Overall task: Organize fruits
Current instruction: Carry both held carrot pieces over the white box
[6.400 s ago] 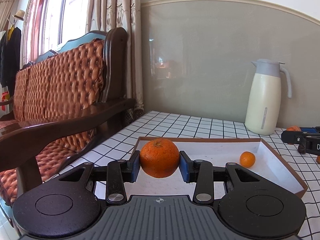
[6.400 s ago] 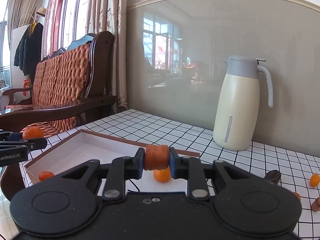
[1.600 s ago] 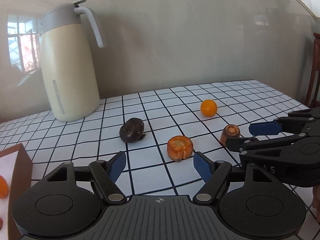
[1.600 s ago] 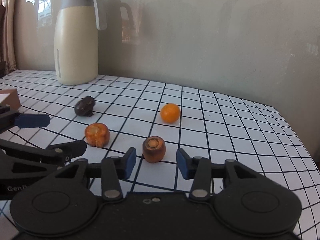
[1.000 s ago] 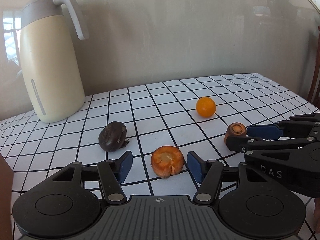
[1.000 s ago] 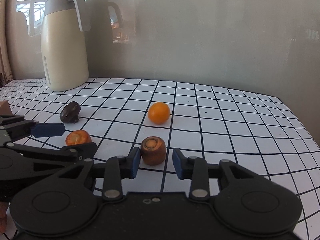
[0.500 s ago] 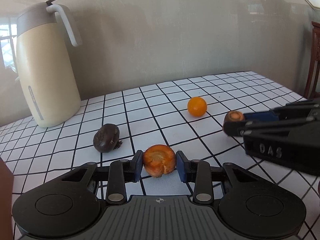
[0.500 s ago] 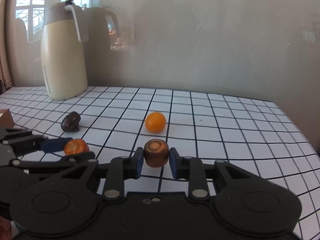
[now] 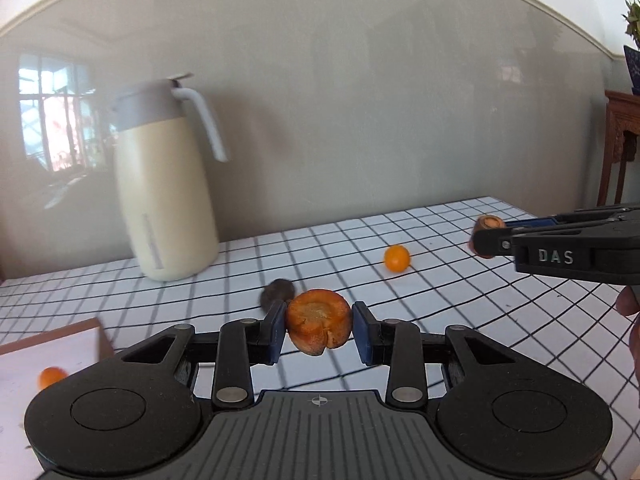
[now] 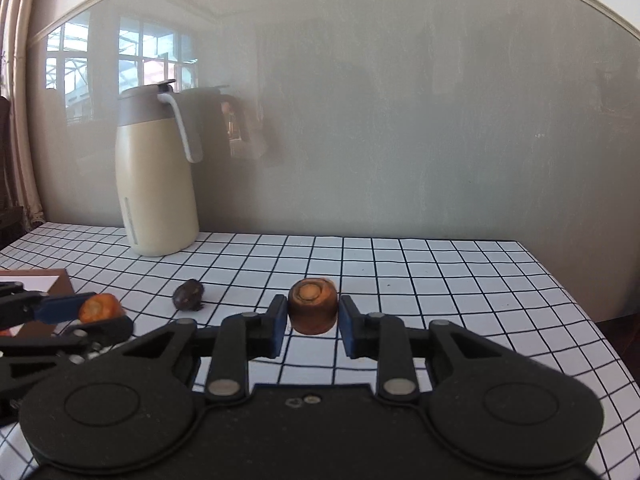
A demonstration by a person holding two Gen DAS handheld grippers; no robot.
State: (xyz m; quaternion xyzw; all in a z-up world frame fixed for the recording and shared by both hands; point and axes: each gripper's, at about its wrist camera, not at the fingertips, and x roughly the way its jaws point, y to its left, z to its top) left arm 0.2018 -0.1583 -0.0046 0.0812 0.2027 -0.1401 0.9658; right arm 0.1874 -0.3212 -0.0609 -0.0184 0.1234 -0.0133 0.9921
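Left wrist view alone shows small orange (image 9: 397,258) — on table (image 9: 460,300).

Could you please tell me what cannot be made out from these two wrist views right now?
- Box: cut off by the left edge in the left wrist view; contents mostly unseen.
- Small orange fruit in the box: blurred.
- Dark fruit: blurred, partly behind the left gripper.

Cream thermos jug (image 10: 156,184) w/ grey lid upright on checked tablecloth (image 10: 440,280), near wall (image 10: 400,120).
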